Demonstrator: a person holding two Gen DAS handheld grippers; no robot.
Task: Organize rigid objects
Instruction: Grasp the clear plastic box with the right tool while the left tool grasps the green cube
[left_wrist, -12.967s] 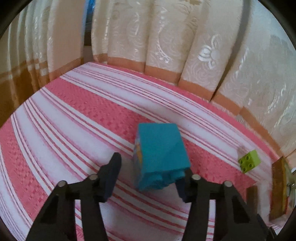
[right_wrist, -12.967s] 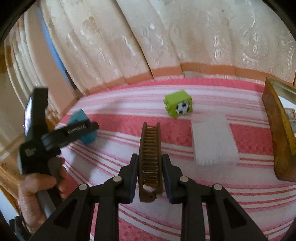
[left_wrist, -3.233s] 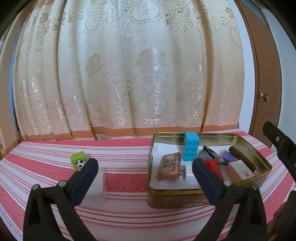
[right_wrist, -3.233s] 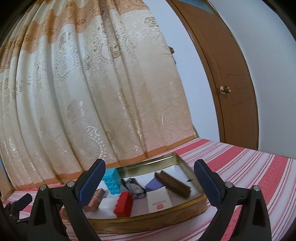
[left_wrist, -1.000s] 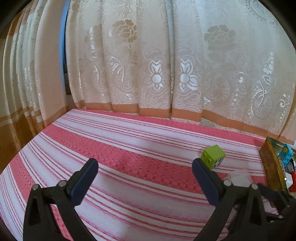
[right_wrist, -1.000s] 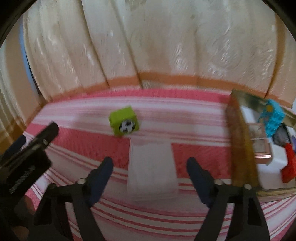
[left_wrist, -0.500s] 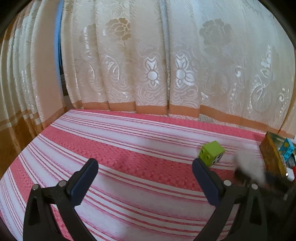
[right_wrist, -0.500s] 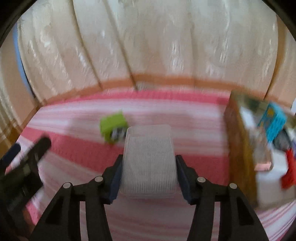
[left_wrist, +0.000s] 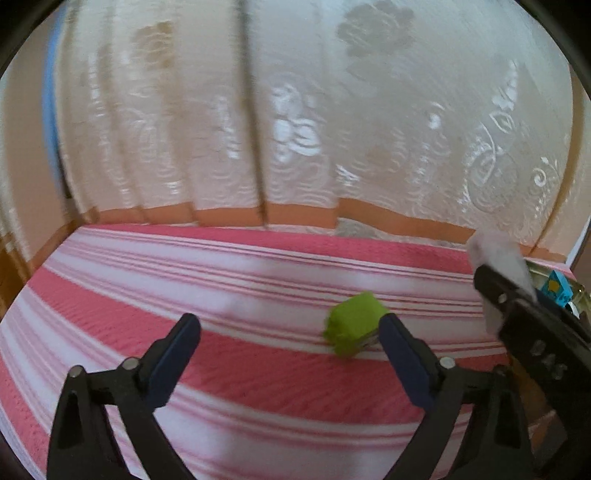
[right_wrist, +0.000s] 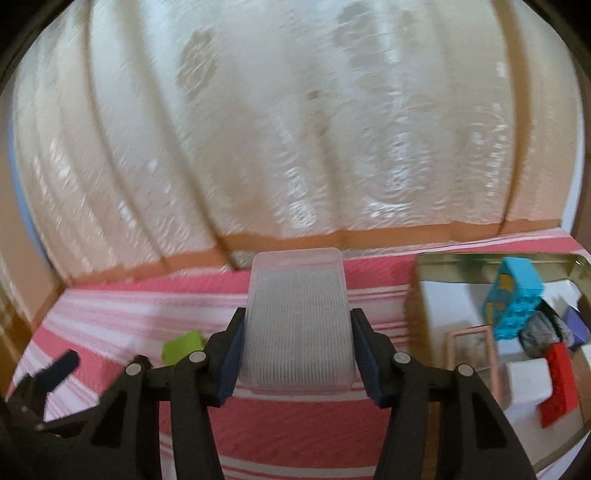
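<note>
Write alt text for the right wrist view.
The right gripper clamps a clear ribbed plastic box above a pink striped cloth. At right, a metal tin holds a blue brick and a red brick; a green cube lies left.

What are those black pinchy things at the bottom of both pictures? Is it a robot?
No robot here: a person holds a hand tool with a two-finger claw in each hand, and a small camera on each tool looks out along its fingers. One picture comes from the left claw, whose jaws are closing with nothing between them; a green block lies just ahead on the pink striped cloth. The other picture comes from the right claw, which squeezes a clear plastic box. To its right stands a metal tin holding a blue brick, a red brick and other small things.
</note>
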